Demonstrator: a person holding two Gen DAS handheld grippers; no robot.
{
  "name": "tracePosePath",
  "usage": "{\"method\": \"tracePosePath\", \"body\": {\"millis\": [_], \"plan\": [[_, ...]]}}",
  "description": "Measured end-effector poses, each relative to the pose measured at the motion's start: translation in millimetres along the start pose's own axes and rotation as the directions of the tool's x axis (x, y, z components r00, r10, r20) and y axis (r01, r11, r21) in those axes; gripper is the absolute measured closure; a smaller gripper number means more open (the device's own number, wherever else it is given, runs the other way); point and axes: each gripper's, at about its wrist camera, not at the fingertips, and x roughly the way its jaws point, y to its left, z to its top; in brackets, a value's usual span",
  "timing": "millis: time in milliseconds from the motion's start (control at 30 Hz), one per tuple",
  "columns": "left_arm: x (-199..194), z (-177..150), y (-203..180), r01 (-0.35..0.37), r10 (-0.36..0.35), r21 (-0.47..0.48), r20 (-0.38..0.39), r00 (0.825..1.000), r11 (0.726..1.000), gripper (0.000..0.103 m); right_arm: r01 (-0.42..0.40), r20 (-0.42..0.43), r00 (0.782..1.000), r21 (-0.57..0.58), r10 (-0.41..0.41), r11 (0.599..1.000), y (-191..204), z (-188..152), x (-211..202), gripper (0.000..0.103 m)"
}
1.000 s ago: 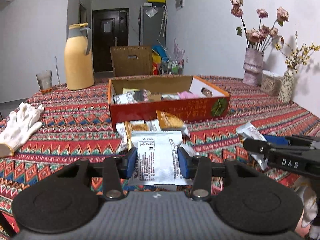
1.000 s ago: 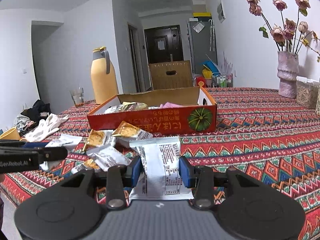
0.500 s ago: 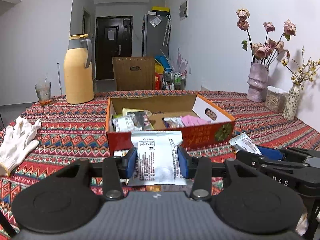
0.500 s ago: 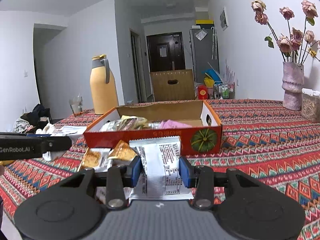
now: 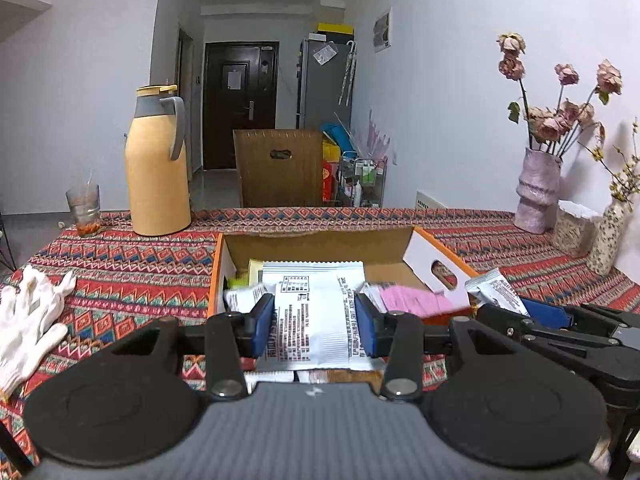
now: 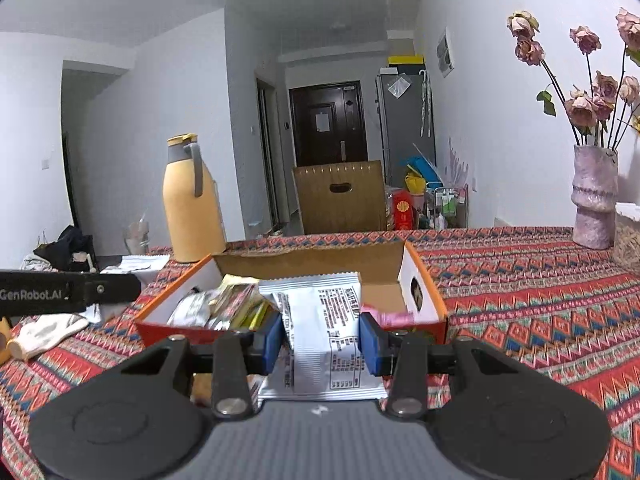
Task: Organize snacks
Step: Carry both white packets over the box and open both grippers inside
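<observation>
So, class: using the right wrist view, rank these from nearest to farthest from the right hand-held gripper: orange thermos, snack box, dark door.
1. Snack box: on the table directly ahead of the right hand-held gripper.
2. Orange thermos: far table edge, left.
3. Dark door: end of the hallway.

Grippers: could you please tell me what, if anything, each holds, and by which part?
Each holds a white snack packet by its side edges: left gripper one packet, right gripper another.
</observation>
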Motion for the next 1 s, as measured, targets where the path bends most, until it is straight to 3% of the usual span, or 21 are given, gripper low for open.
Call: {"method": "tracePosePath", "body": {"millis": [567,1000], "plan": [[71,43,11,-0.056,0.056,-0.032,0.001,0.998,0.998,0.06,0.027,0.015,1.0,-0.032,-0.027,0.999,-12,48,80,0.063],[128,35,30,-0.096,0.093,-0.079,-0.043,0.995,0.992,0.059,0.045,-0.07,0.996,-0.015,-0.046,0.999,-17,27,135,0.063]]}}
